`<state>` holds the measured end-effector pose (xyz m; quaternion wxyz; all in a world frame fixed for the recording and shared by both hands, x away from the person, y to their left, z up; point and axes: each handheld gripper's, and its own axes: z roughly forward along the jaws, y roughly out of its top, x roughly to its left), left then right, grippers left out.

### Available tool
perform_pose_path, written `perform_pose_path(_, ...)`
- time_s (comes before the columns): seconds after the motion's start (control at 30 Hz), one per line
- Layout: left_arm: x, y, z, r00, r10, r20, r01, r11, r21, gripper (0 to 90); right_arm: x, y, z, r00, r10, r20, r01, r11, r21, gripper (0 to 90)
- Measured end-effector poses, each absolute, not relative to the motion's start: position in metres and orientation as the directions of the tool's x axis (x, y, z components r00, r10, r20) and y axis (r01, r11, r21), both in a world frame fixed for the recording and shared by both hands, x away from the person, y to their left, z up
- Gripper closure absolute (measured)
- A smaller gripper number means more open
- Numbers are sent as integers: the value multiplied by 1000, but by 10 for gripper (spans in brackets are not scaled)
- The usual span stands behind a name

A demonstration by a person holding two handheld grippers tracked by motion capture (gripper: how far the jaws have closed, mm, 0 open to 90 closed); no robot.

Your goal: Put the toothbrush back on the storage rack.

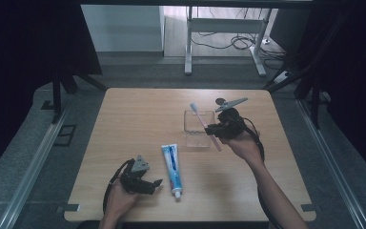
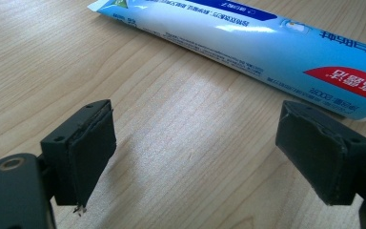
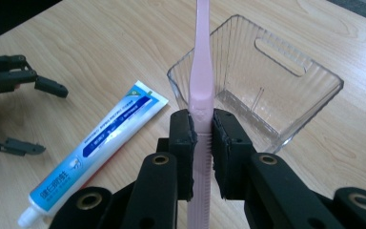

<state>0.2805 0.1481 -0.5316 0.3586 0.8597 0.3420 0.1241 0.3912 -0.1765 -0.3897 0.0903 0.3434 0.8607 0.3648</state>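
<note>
Right gripper view: right hand-held gripper clamps pink toothbrush, centre frame, over clear bin; step: carrying; next, lower into bin; left hand-held gripper wide, empty, beside toothpaste tube on bench.

Dim high view, dark edges, sharp bright close-ups

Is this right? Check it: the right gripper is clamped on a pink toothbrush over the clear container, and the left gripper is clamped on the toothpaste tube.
Not quite. The left gripper is open with bare table between its jaws; the toothpaste tube lies beyond them, as the left gripper view shows. The right gripper does clamp the pink toothbrush over the clear container.
</note>
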Motion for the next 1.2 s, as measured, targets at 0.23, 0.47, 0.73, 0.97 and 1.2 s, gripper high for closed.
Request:
perform_pose_path(0.23, 281, 148, -532, 736, 677, -32, 499, -509, 702, 135, 398, -169, -386, -745, 661, 87, 506, 476, 720, 792)
perform_pose_path(0.47, 280, 148, -532, 735, 678, -32, 500, -509, 701, 135, 406, -163, -384, -737, 672, 68, 488, 459, 742, 792)
perform_pose_path(0.73, 281, 148, -531, 738, 674, -27, 496, -514, 700, 136, 415, -156, -387, -730, 680, 72, 478, 432, 765, 792)
perform_pose_path(0.97, 281, 147, -532, 739, 673, -31, 496, -513, 700, 136, 423, -151, -391, -712, 698, 69, 478, 412, 776, 792)
perform_pose_path(1.2, 280, 148, -531, 737, 675, -31, 497, -511, 701, 136, 430, -147, -393, -710, 702, 53, 461, 407, 789, 793)
